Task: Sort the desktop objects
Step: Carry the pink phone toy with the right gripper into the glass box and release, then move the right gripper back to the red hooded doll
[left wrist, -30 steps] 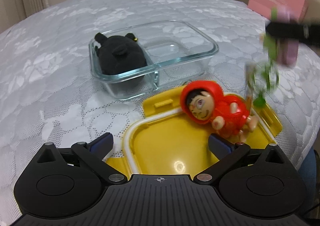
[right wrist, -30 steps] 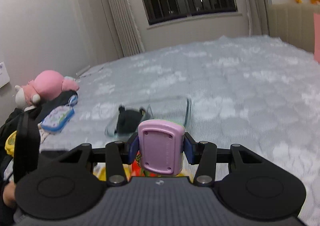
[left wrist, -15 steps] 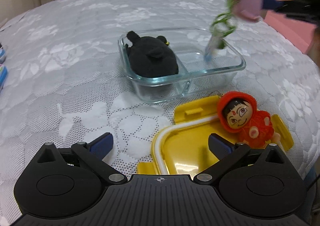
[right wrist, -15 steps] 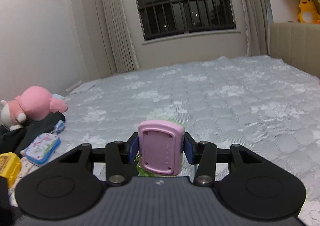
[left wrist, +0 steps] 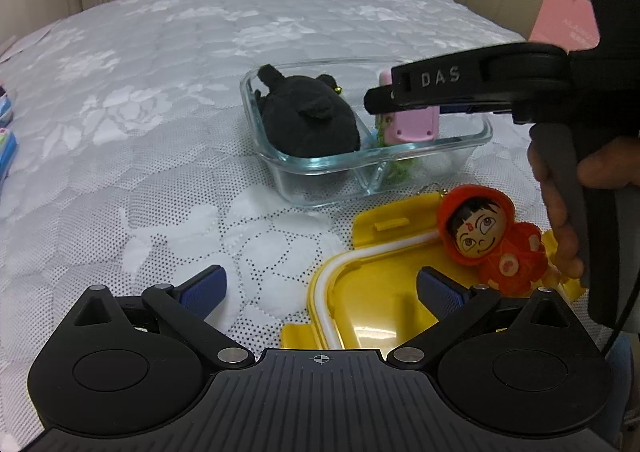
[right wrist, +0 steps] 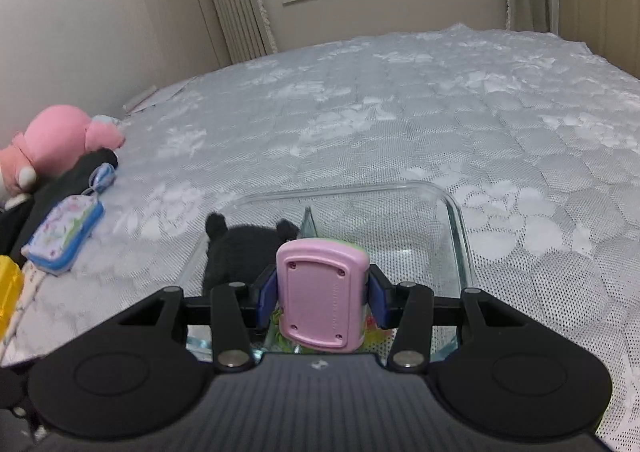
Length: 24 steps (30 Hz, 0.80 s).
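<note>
My right claw clamps the pink toy by its sides, above the empty half of the glass box; the black plush fills the other half. Only my left view shows the green bits dangling from the toy down into that half, the yellow lid with the red doll on it, and "DAS" on my right claw's arm. Only my right view shows the pink plush and the floral pouch. My left claw gapes, gripping nothing, over the lid's edge.
</note>
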Tool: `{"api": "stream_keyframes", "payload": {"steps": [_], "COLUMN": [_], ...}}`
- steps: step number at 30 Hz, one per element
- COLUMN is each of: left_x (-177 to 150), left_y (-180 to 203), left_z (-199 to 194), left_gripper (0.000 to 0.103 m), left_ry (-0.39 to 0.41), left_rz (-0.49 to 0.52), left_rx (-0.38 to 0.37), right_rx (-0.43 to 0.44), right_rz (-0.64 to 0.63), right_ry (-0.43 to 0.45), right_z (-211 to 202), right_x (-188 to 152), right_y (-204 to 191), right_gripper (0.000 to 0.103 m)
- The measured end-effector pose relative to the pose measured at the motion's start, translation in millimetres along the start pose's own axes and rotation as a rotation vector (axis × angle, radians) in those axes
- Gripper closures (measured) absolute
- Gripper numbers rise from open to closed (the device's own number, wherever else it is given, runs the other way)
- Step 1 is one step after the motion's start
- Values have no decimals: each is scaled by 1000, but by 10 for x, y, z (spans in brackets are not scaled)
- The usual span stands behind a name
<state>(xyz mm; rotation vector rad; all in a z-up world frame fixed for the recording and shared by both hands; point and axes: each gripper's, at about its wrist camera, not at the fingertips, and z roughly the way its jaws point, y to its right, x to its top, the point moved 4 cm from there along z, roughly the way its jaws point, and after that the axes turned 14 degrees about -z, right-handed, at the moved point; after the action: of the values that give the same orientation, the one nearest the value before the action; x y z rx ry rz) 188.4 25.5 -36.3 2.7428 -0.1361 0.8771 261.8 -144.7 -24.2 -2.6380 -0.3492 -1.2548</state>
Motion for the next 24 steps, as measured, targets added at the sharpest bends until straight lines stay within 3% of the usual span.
{"api": "stream_keyframes", "payload": {"steps": [10,19,24], "left_x": [-30,-60,-86], "left_y": [48,78,116], "left_z": [24,25,37], "left_gripper": [0,0,0], "left_ry": [-9,-11,-16], "left_rz": [18,31,46], "left_rx": [3,7,15], "right_rx": [5,-23,-48], "right_rz": [3,-82,-168], "right_ry": [13,103,110], "right_z": [-248,-846,-1080], "right_x": [-33,-155,-349], "right_y": [76,73,-6], "right_gripper": [52,31,30]}}
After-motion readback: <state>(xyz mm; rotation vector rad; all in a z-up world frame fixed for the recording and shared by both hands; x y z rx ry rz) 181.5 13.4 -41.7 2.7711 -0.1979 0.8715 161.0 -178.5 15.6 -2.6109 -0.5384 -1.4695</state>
